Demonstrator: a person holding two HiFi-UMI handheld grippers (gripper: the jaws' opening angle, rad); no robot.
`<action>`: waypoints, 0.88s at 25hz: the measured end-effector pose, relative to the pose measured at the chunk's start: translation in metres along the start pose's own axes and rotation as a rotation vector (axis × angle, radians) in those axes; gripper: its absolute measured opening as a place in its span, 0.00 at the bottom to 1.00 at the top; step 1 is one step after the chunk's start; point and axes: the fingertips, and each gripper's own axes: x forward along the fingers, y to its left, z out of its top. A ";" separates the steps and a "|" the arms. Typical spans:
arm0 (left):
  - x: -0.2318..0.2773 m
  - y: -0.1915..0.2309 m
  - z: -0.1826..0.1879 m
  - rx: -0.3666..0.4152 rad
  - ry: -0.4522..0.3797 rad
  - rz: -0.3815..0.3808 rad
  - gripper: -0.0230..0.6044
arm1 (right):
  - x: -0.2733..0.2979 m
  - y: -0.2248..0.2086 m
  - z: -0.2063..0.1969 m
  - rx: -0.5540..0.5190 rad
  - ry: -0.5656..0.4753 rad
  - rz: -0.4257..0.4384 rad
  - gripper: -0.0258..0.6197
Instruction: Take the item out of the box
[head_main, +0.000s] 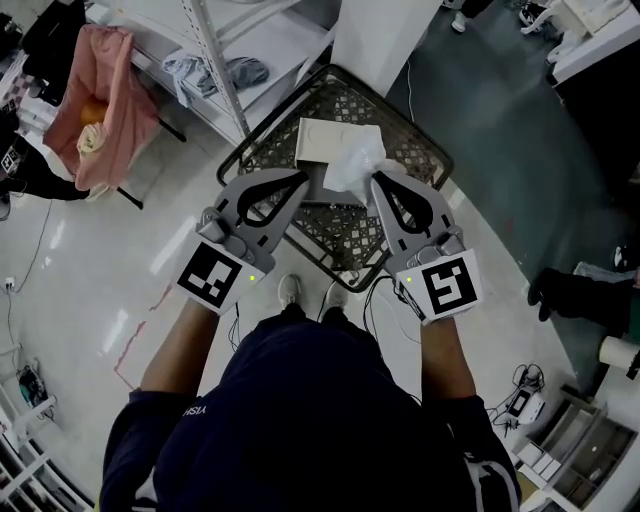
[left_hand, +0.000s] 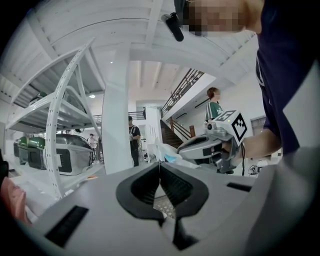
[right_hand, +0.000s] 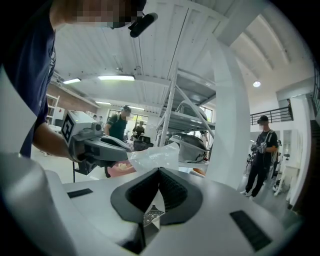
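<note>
R gripper (head_main: 375, 178) jaws are pressed together on a crumpled clear plastic bag (head_main: 352, 158), held up above the white box (head_main: 318, 140) that sits in the wire basket (head_main: 268, 150). L gripper (head_main: 300, 178) jaws are also together, tips at the bag's other edge; it looks to pinch that edge, though the film is too thin to be sure. Both grippers point inward, approx. level w/ each other.

A glossy white floor (head_main: 90, 290) is laid at left, a dark grey section (head_main: 500, 150) at right. A white perforated shelving rack (head_main: 215, 75) is installed far left, beside a white column (left_hand: 116, 115). Ceiling strip lights (right_hand: 116, 78) are lit.
</note>
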 end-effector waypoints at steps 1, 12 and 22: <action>0.000 0.000 0.002 0.007 -0.002 -0.004 0.05 | -0.002 -0.001 0.002 0.001 -0.006 -0.006 0.08; 0.008 -0.007 0.017 0.033 -0.014 -0.023 0.05 | -0.021 -0.010 0.018 0.023 -0.053 -0.031 0.08; 0.015 -0.007 0.017 0.020 -0.019 -0.021 0.05 | -0.024 -0.014 0.019 0.028 -0.052 -0.031 0.08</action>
